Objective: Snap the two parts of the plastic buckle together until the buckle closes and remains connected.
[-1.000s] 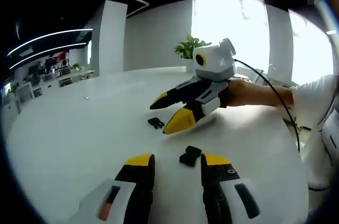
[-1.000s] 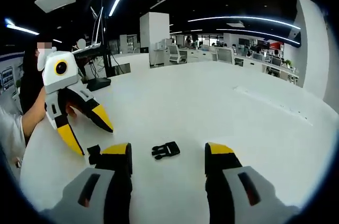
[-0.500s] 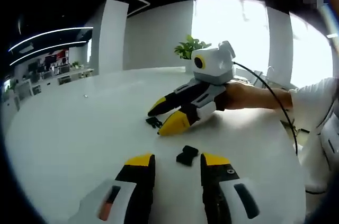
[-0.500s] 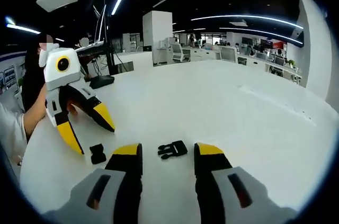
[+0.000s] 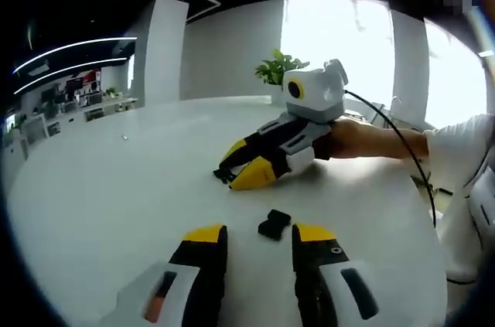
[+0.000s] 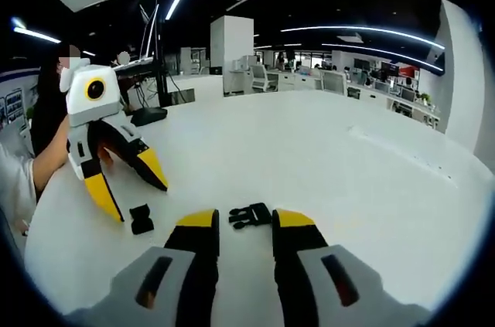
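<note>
No readable text, labels or numbers anywhere

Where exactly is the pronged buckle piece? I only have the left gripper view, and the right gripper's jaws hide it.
Observer: The pronged piece lies flat on the table, just past the right gripper tips, centred on their gap, apparently not gripped.
Operator: Which way do its prongs face?
Observer: They seem to point toward the socket piece, which lies apart from it.
Operator: Is my gripper touching that?
Observer: No. The left gripper is open, its tips short of it.
</note>
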